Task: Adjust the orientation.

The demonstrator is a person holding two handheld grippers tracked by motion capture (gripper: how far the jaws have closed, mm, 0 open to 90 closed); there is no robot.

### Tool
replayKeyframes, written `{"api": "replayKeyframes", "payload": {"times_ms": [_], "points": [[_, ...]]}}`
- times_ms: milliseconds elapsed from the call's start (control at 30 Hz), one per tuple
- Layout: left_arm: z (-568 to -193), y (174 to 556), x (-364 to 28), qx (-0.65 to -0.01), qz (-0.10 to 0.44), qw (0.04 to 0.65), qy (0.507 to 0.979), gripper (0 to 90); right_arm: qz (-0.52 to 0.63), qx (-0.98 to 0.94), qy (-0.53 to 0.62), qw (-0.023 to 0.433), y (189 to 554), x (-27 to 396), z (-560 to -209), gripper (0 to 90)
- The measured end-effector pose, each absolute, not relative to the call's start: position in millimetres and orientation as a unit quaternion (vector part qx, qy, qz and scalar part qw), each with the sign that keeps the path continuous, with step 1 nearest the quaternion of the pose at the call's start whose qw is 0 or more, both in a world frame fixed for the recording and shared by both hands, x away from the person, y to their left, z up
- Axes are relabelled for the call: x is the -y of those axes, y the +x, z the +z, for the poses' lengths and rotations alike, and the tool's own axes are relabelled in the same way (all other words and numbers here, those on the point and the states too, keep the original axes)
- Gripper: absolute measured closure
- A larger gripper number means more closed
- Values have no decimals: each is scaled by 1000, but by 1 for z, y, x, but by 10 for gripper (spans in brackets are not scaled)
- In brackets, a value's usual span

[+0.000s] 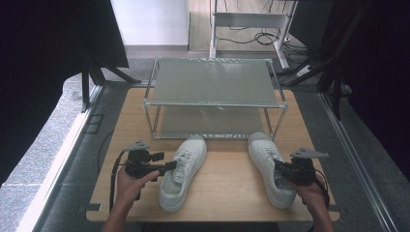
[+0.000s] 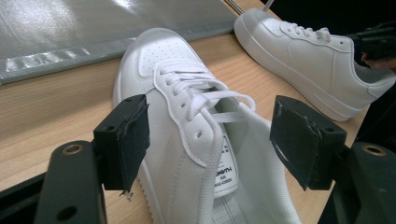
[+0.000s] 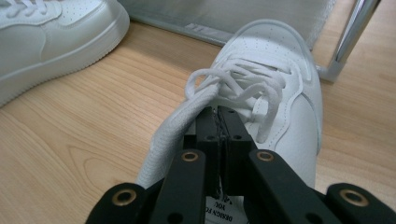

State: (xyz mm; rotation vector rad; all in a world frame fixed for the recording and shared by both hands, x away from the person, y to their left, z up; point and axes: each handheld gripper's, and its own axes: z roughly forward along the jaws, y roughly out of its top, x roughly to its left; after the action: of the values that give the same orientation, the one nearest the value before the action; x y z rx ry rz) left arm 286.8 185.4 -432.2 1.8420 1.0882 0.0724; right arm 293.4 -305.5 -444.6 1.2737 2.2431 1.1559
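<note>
- Now, the right gripper [image 3: 218, 112] pinches the tongue of the right shoe [image 3: 275, 84], before the rack [image 1: 212, 104]; lift evenly.
- The left gripper [image 2: 210, 140] gapes astride the left shoe [image 2: 187, 116]; clamp its collar.

A wooden table [image 1: 227, 193] fills the middle of the frame, carrying a metal rack [image 1: 215, 99] at its upper centre and two white shoes [image 1: 183, 171] [image 1: 270, 166] below it.
</note>
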Motion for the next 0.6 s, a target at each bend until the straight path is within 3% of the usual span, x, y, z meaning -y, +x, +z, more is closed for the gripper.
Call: {"api": "replayKeyframes", "payload": {"times_ms": [233,400,600], "points": [[-431,287,-190,-449,31,484,751,286,370,-790,437,220,275,289,-425,896],[-432,287,-189,-449,30,481,752,286,419,-784,416,191,251,289,-416,890],[-434,287,-184,-447,27,478,756,286,399,-814,389,166,230,268,-435,891]]}}
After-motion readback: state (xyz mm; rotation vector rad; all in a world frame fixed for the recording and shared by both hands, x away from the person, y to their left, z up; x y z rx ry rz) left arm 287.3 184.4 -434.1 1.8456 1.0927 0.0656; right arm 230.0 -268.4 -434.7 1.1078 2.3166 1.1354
